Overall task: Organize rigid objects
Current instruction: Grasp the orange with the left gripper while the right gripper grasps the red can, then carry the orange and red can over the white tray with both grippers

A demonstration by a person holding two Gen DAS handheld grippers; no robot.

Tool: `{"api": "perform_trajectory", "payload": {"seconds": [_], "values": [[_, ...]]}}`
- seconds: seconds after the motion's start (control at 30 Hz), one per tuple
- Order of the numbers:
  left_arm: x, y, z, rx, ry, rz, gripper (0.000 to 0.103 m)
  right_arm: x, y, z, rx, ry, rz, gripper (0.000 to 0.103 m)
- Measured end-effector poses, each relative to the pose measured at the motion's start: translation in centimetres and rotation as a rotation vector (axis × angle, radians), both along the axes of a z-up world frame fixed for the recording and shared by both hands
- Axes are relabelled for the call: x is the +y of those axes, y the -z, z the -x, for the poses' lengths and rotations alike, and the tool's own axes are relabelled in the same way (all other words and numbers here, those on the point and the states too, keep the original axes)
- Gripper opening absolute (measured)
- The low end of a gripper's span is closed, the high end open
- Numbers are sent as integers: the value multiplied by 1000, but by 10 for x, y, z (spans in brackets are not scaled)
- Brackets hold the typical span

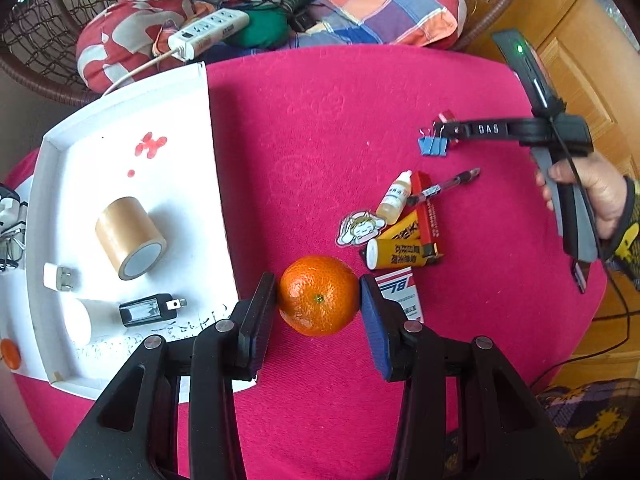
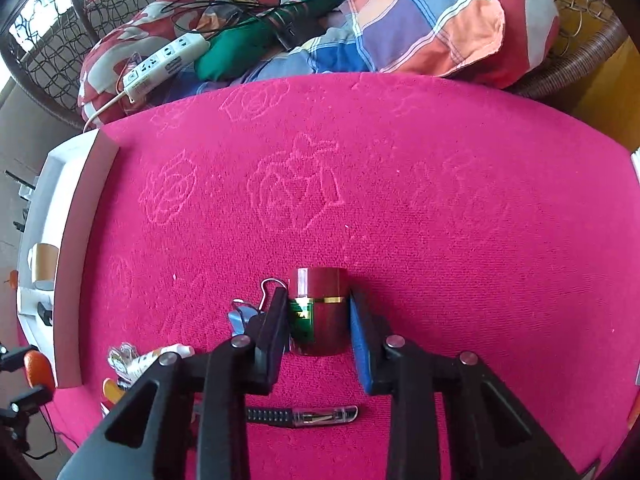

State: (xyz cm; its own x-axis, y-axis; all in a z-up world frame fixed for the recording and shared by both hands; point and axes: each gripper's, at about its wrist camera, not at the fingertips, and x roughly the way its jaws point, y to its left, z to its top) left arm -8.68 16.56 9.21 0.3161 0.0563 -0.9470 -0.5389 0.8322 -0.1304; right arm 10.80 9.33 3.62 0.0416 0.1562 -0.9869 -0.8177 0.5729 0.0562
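Observation:
My left gripper (image 1: 319, 300) is shut on an orange (image 1: 319, 295) and holds it above the pink cloth, just right of the white tray (image 1: 120, 120). The tray holds a brown tape roll (image 1: 129, 236), a black plug adapter (image 1: 150, 309), a USB stick (image 1: 60, 277) and a white cylinder (image 1: 86, 320). My right gripper (image 2: 319, 316) is shut on a small dark red jar (image 2: 319, 312) with a green label, low over the cloth. In the left wrist view it (image 1: 440, 130) is over a blue binder clip (image 1: 433, 146).
A pile lies on the cloth: dropper bottle (image 1: 395, 197), pen (image 1: 444, 187), red lighter (image 1: 427, 212), yellow tube (image 1: 400, 254), sticker (image 1: 359, 228), card (image 1: 402, 292). A binder clip (image 2: 250, 308) and the pen (image 2: 304, 415) lie by the right gripper. Cushions and a power strip (image 1: 208, 32) lie behind.

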Motion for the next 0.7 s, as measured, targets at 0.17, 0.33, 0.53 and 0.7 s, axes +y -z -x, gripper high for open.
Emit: {"api": "perform_trajectory", "payload": {"seconds": [0.17,0.33,0.53,0.7], "values": [[-3,-13,1,-41,-2,-8,41,-24,-23,-8,37,102,-83,28],[-5,-33,1,-106,11,-32,41,-45,-71,-3,43,177,-227,28],[-5,-73,0,-202,37,-72,41,-39,-143,25,36,156,-439,28],[1,-110,9,-287,20,-93,41,-28,-196,52,32,89,-581,28]]}}
